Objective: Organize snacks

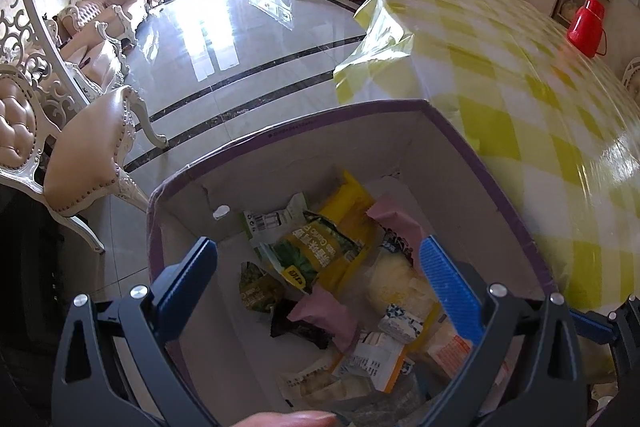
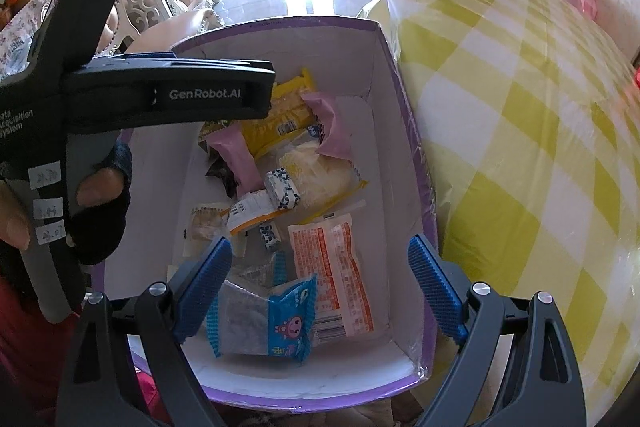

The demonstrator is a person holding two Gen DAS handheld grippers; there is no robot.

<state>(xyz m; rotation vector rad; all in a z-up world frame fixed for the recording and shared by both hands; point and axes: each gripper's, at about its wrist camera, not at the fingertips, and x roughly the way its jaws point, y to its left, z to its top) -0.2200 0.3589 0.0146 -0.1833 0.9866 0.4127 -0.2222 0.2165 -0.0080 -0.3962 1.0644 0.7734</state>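
A cardboard box [image 1: 460, 143] with a purple rim and white inside holds several snack packets. Among them are a green one [image 1: 316, 251], a yellow one [image 1: 352, 203], a pink one [image 1: 328, 315] and a pale bread packet [image 1: 396, 283]. My left gripper [image 1: 320, 279] hovers open above them, holding nothing. In the right wrist view the same box [image 2: 384, 99] shows a blue cartoon packet [image 2: 272, 319] and an orange-white packet [image 2: 336, 275] at its near end. My right gripper [image 2: 320, 291] stands open over these, gripping nothing. The left gripper's body [image 2: 172, 95] reaches over the box's left side.
The box stands against a round table under a yellow-and-white check cloth [image 1: 500, 87] [image 2: 520, 127]. A red flask [image 1: 586, 27] stands on the table's far side. A padded chair [image 1: 88, 155] is left of the box. A gloved hand [image 2: 100, 211] holds the left gripper.
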